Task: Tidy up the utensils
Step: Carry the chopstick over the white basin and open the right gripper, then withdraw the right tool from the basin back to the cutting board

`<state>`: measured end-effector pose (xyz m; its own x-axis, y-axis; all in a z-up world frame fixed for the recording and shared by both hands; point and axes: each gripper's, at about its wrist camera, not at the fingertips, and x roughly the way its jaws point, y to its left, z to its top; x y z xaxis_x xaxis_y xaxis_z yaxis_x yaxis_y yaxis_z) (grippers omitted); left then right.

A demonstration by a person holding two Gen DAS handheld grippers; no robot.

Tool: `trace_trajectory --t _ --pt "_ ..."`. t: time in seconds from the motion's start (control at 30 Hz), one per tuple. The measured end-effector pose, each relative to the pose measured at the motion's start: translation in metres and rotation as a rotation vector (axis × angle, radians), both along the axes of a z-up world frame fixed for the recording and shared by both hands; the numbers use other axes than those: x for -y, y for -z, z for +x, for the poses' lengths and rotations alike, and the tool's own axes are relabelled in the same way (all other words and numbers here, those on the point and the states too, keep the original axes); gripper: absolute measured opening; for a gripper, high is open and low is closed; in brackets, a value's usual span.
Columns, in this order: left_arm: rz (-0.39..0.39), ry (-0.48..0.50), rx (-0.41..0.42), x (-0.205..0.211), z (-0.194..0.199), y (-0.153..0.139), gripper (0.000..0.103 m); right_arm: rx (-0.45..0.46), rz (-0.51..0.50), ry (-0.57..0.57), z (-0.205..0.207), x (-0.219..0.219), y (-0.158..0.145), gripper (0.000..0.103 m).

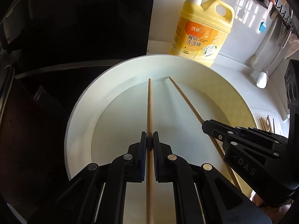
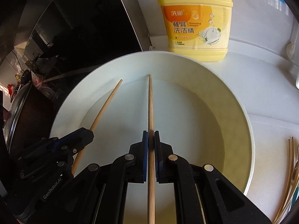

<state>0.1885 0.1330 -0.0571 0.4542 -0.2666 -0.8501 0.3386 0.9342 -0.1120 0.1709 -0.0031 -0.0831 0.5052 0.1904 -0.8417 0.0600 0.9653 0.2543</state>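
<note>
A round white basin (image 1: 82, 115) (image 2: 241, 115) stands on the white counter. My left gripper (image 1: 149, 136) is shut on a wooden chopstick (image 1: 149, 104) that points forward over the basin's floor. My right gripper (image 2: 151, 135) is shut on a second chopstick (image 2: 150, 104), held the same way beside it. In the left wrist view the right gripper (image 1: 204, 126) comes in from the right with its chopstick (image 1: 185, 99). In the right wrist view the left gripper (image 2: 90, 133) enters from the left with its chopstick (image 2: 107, 105). Both chopstick tips reach toward the basin's far wall.
A yellow dish-soap jug (image 1: 201, 29) (image 2: 198, 22) stands just behind the basin. A dark stove area (image 1: 74, 28) lies to the left. More wooden utensils (image 2: 290, 168) lie on the counter at right. White spoons (image 1: 262, 77) hang or lean at the far right wall.
</note>
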Motion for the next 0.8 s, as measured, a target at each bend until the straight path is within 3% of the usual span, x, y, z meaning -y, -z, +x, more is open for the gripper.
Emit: trace_trajectory --t 0.5,0.57,0.63,0.7,0.8 --pt "0.035 -0.017 -0.071 0.010 0.009 0.019 0.008 -0.084 -0.015 -0.015 0.010 0.003 0.016 0.007" --pt "0.044 -0.027 -0.076 0.009 0.010 0.020 0.015 -0.082 -0.022 -0.014 0.009 0.003 0.015 0.008" --pt "0.059 -0.040 -0.074 0.007 0.009 0.020 0.041 -0.084 -0.035 -0.007 0.008 0.004 0.014 0.012" --pt "0.062 -0.053 -0.057 0.004 0.007 0.016 0.054 -0.083 -0.040 0.004 0.008 0.007 0.014 0.015" --pt "0.074 -0.056 -0.028 0.002 0.004 0.009 0.062 -0.075 -0.049 0.016 0.004 0.011 0.010 0.024"
